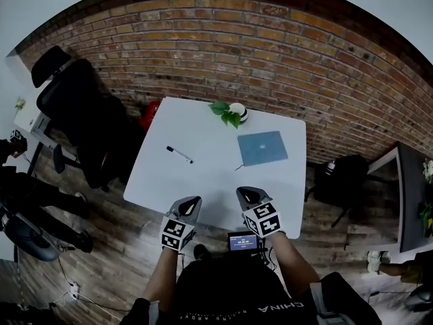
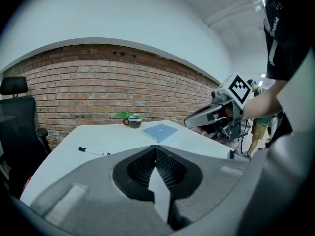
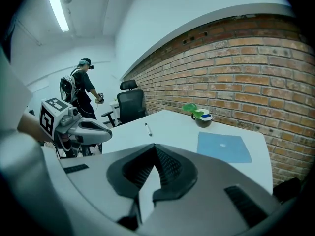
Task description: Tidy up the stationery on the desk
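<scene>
A white desk (image 1: pixel 203 181) carries a black-capped white marker (image 1: pixel 179 154) at its left and a light blue notebook (image 1: pixel 262 147) at its right, with a small potted plant (image 1: pixel 233 112) at the far edge. My left gripper (image 1: pixel 195 200) and right gripper (image 1: pixel 242 192) hover side by side over the desk's near edge, both shut and empty. In the left gripper view the marker (image 2: pixel 93 152), notebook (image 2: pixel 160 132) and plant (image 2: pixel 130 118) lie ahead of the jaws. The right gripper view shows the marker (image 3: pixel 147 129) on the left and the notebook (image 3: pixel 224 147) on the right.
A black office chair (image 1: pixel 81 120) stands left of the desk beside a red object (image 1: pixel 150 116). A black backpack (image 1: pixel 342 178) sits on the floor to the right, near another desk (image 1: pixel 406 195). A brick wall (image 1: pixel 270 53) runs behind. A person (image 3: pixel 83 90) stands far off.
</scene>
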